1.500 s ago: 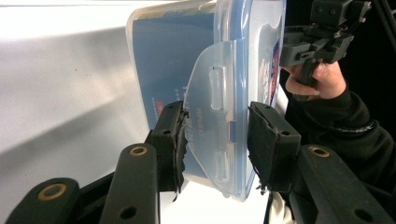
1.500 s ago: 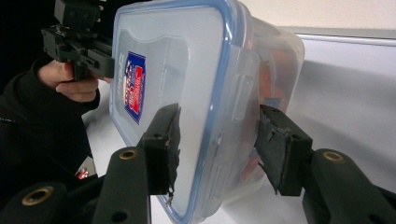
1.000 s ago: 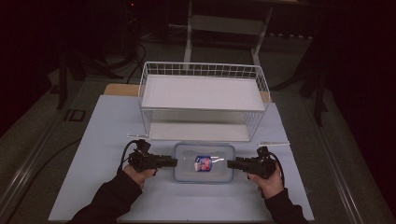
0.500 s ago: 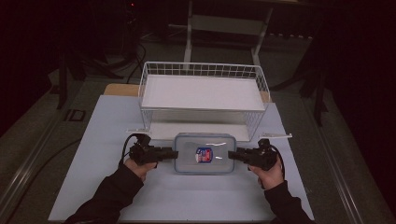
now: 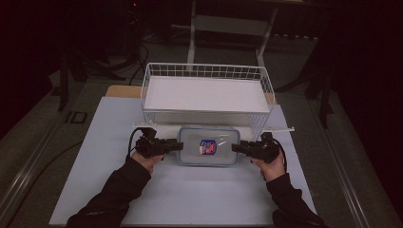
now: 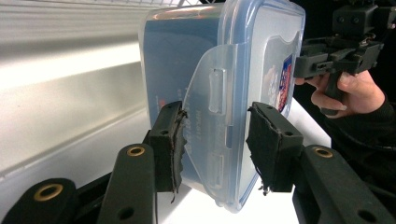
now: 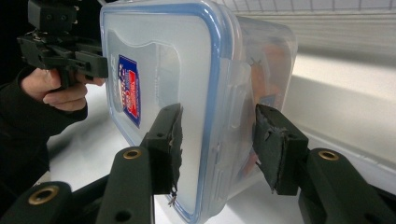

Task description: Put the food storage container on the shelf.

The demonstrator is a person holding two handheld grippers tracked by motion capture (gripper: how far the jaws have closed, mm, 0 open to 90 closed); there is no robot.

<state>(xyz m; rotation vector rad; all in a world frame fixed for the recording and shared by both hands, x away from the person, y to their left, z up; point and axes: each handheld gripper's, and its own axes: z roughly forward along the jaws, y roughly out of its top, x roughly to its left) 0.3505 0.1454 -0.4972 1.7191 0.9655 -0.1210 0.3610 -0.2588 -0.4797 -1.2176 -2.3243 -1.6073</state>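
Observation:
A clear plastic container [image 5: 207,146] with a blue-rimmed lid and a red-and-blue label hangs between my two grippers, just in front of the wire basket [image 5: 205,70]. My left gripper [image 5: 177,146] is shut on its left end clip, and my right gripper [image 5: 236,147] is shut on the right end. In the left gripper view the pads [image 6: 170,140] clamp the container [image 6: 219,60] across its thickness at the snap flap. In the right gripper view the container [image 7: 187,70] sits the same way between the pads [image 7: 273,144]. Something orange shows inside it.
The white wire basket, with a white floor, stands at the back of the white table mat [image 5: 95,156]. A thin white bar [image 5: 278,129] lies by the basket's right front corner. Dark floor and frame legs surround the table.
Both grippers have closed in on the container's ends and moved it away from the person, up to the basket's front.

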